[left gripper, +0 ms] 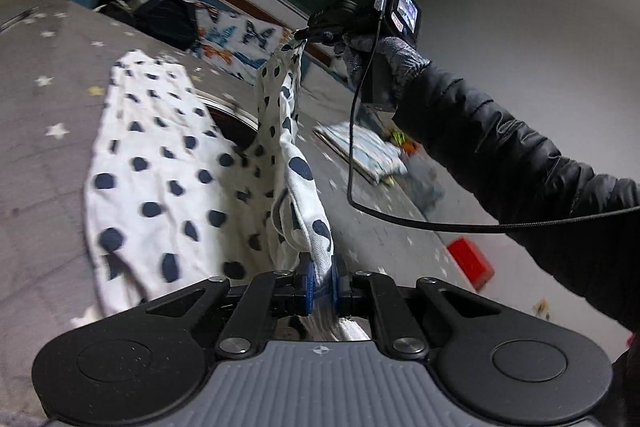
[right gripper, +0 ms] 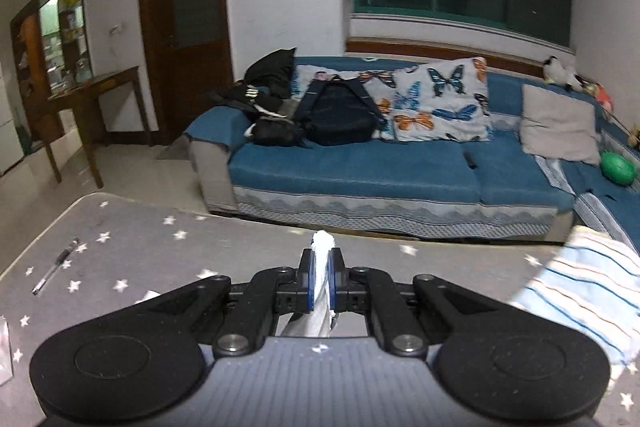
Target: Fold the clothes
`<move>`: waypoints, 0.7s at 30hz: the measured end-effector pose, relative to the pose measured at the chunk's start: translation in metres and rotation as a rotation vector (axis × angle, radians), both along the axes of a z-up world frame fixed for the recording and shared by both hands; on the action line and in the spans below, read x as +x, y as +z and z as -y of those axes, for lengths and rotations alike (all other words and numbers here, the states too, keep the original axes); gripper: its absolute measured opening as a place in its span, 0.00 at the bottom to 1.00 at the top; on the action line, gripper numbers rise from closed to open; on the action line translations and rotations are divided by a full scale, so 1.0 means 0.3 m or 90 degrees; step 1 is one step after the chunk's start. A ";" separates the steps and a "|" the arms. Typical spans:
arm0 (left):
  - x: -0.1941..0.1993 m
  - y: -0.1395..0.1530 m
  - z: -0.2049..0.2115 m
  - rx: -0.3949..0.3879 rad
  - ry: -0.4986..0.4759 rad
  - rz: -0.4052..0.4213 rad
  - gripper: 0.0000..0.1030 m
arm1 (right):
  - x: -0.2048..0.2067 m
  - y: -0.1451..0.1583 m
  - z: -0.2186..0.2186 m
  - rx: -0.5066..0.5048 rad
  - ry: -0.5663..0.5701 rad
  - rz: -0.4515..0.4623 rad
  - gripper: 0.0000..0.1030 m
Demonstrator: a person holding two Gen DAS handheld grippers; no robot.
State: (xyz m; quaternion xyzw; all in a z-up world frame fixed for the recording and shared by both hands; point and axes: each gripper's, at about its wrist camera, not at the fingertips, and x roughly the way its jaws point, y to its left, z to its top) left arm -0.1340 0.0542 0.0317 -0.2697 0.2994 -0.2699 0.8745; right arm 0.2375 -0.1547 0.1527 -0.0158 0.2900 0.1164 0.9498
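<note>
A white garment with dark blue dots (left gripper: 160, 163) hangs between my two grippers, with its lower part draped on the grey star-patterned surface (left gripper: 44, 131). My left gripper (left gripper: 320, 279) is shut on one edge of it. My right gripper (left gripper: 301, 35) is shut on the other edge and holds it up higher, a gloved hand behind it. In the right wrist view, the right gripper (right gripper: 319, 277) pinches a white fold of the garment (right gripper: 321, 267) above the grey surface (right gripper: 132, 243).
A folded striped cloth (right gripper: 588, 287) lies on the grey surface at the right, also in the left wrist view (left gripper: 364, 151). A pen (right gripper: 56, 265) lies at the left. A red object (left gripper: 470, 263) is nearby. A blue sofa (right gripper: 360, 167) with a backpack (right gripper: 340, 111) and cushions stands behind.
</note>
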 end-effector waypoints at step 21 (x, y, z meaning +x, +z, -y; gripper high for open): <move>-0.080 -0.072 -0.219 -0.067 0.121 -0.080 0.09 | 0.050 -0.244 -0.675 -0.047 0.113 -0.071 0.07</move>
